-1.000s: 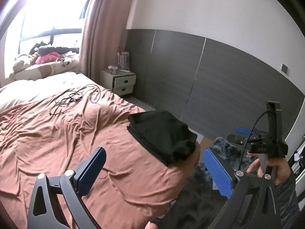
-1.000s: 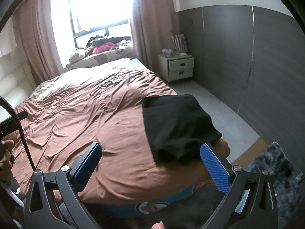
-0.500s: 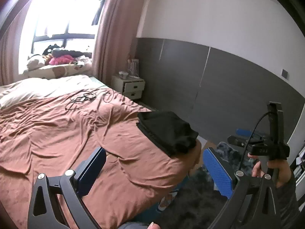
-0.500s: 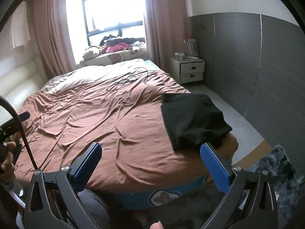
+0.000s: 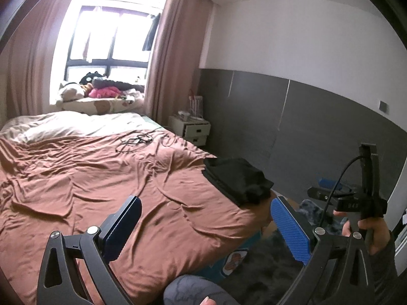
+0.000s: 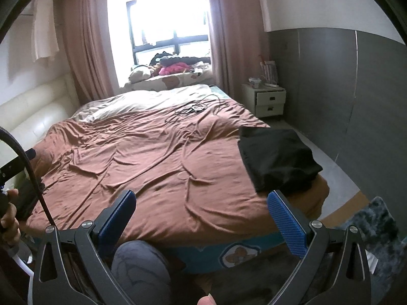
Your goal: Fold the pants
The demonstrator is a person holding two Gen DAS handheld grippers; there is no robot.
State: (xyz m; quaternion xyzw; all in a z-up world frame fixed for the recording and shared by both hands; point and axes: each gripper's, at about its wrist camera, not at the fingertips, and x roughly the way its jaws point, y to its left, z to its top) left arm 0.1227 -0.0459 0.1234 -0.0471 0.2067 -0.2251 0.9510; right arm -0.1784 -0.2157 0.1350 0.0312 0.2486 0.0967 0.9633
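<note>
Ahead of both claws spreads a bed [image 6: 157, 162] under a rumpled brown sheet, with a bright window [image 6: 165, 23] and pink curtains beyond, a white nightstand [image 6: 267, 100] against the grey panelled wall, and tangled cables [image 6: 190, 110] near the pillows. Folded black pants [image 6: 277, 158] lie at the bed's near right corner, forward and right of each claw, long axis running roughly away from the cameras. Left claw [image 5: 203, 231] and right claw [image 6: 201, 221] are spread wide, holding nothing.
</note>
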